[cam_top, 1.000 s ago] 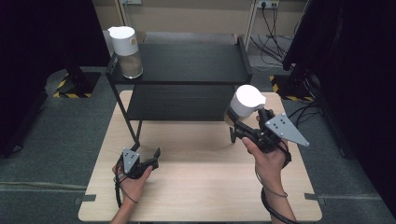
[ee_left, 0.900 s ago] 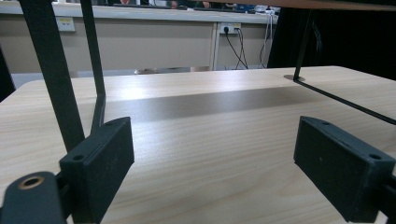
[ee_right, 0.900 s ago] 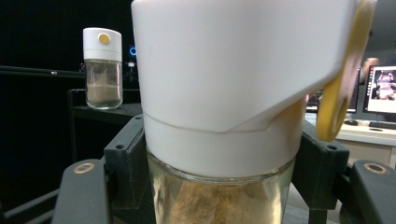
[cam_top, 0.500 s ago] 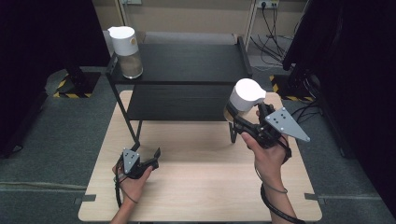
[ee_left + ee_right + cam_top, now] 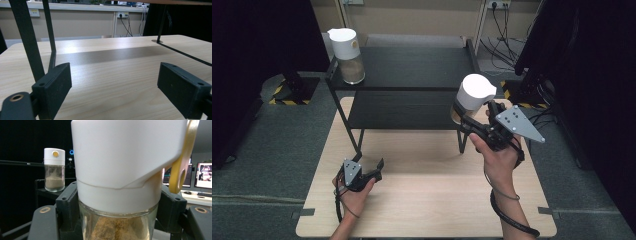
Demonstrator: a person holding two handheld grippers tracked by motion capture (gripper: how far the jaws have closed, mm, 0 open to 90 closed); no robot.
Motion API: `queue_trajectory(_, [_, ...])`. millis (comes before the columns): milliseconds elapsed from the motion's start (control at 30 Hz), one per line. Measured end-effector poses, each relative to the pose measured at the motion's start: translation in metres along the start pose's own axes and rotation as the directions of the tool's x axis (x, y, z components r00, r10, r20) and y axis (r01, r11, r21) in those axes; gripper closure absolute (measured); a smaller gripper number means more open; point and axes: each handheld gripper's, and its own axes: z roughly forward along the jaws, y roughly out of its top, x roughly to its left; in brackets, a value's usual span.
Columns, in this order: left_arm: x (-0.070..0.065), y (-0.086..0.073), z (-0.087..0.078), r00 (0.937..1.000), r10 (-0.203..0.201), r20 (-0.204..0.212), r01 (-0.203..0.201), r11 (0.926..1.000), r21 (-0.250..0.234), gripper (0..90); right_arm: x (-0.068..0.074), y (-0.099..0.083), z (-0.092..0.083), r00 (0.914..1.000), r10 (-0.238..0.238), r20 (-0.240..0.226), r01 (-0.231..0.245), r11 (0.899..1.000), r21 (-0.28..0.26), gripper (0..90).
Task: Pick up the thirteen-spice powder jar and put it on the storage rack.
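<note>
1. The held spice jar (image 5: pixel 473 98), a glass jar with a tall white dispenser cap, sits higher and slightly farther from the person than a second ago; it is in the air at the right end of the black two-tier shelf (image 5: pixel 412 65), level with the upper tier's near right corner and clear of the table.
2. The right gripper (image 5: pixel 462 116) is clenched on this jar: in the right gripper view its two black pads press the glass just under the white cap (image 5: pixel 120 155), one on each side.
3. Inside the held jar lies a brown powder (image 5: pixel 117 227); how full it is I cannot tell. A yellow tab (image 5: pixel 181 162) hangs at the cap's right side.
4. A second spice jar (image 5: pixel 347 56) of the same kind stands upright on the far left corner of the shelf's upper tier, unmoved. It holds pale brown powder in roughly its lower half.
5. The left gripper (image 5: pixel 371 169) rests in the same place on the wooden table (image 5: pixel 422 200), near left, by the shelf's near left leg (image 5: pixel 26 37). Its jaws stand released and wide apart, with bare tabletop between them.
</note>
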Motion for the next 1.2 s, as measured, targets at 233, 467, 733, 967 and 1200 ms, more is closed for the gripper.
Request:
queue_trajectory(233, [0.000,0.000,0.000,1.0000,-0.001,0.000,0.001,1.0000,0.000,11.8,0.001,0.009,0.008,1.0000,-0.003,0.002,0.003,1.000,-0.008,31.1])
queue_trajectory(467, [0.000,0.000,0.000,1.0000,-0.002,0.000,0.002,1.0000,0.000,11.8,0.001,0.015,0.018,1.0000,-0.004,0.005,0.004,1.000,-0.007,31.1])
queue_trajectory(733, [0.000,0.000,0.000,1.0000,-0.002,0.001,0.002,1.0000,0.001,11.8,0.002,0.024,0.035,0.9999,-0.010,0.013,0.010,1.000,0.001,31.1])
queue_trajectory(967, [0.001,0.000,0.000,1.0000,-0.003,0.002,0.003,1.0000,0.000,11.8,0.001,0.029,0.048,0.9998,-0.005,0.020,0.005,1.000,0.011,31.1])
queue_trajectory(1200, [0.001,0.000,0.000,1.0000,-0.005,0.003,0.005,1.0000,0.001,11.8,0.000,0.033,0.063,0.9995,-0.003,0.031,0.003,1.000,0.020,31.1])
